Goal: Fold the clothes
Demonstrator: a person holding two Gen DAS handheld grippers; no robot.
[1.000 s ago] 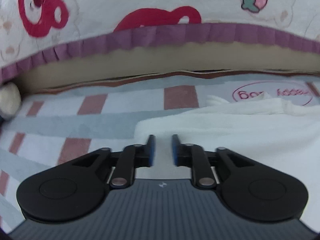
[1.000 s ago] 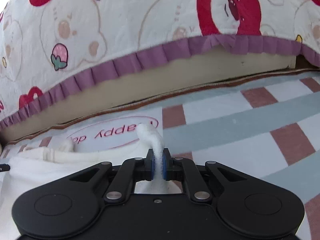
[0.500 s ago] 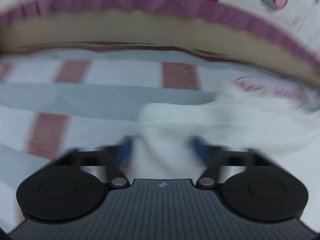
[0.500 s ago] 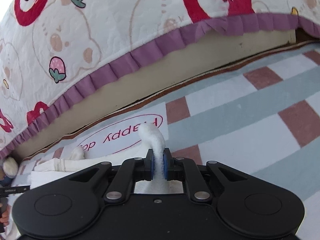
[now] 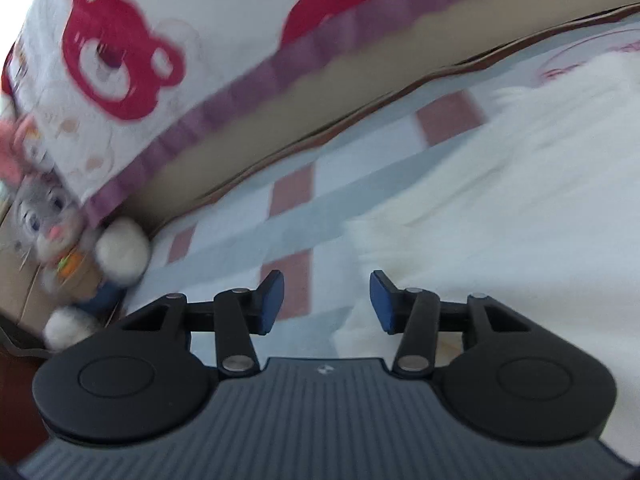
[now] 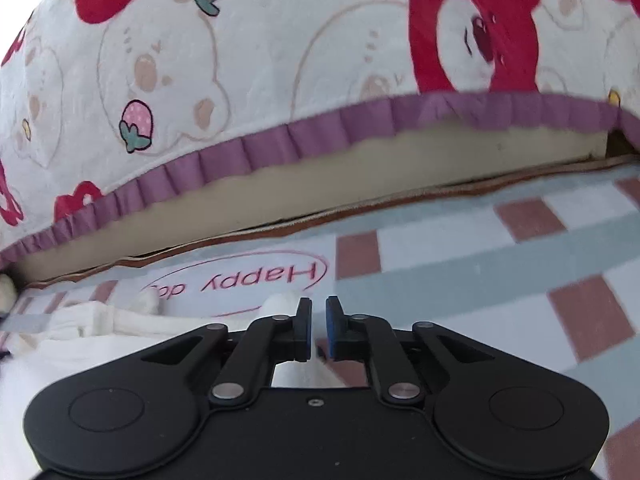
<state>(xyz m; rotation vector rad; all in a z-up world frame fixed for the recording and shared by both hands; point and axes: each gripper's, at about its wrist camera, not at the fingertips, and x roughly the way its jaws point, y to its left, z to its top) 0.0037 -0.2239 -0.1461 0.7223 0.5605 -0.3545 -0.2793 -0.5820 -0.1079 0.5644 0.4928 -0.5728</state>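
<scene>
A white garment [image 5: 500,208] lies spread on the checked rug [image 5: 248,240] and fills the right half of the left wrist view. My left gripper [image 5: 326,302] is open wide just above the rug, with the garment's left edge reaching in beside its right pad [image 5: 380,300]. In the right wrist view the garment [image 6: 80,320] is bunched at the lower left, and a strip of it lies under the fingers. My right gripper [image 6: 319,328] stands slightly open with a narrow gap and no cloth between the pads.
A quilt [image 6: 280,60] with red bears and a purple ruffle [image 6: 240,148] hangs over the mattress edge just behind the rug. A grey plush rabbit [image 5: 52,216] sits at the far left by a cardboard box. The rug carries a "Happy" oval print [image 6: 240,276].
My right gripper has let go of the white fold it was pinching, which has dropped. My left gripper has opened wider and swung left, bringing the plush rabbit into view.
</scene>
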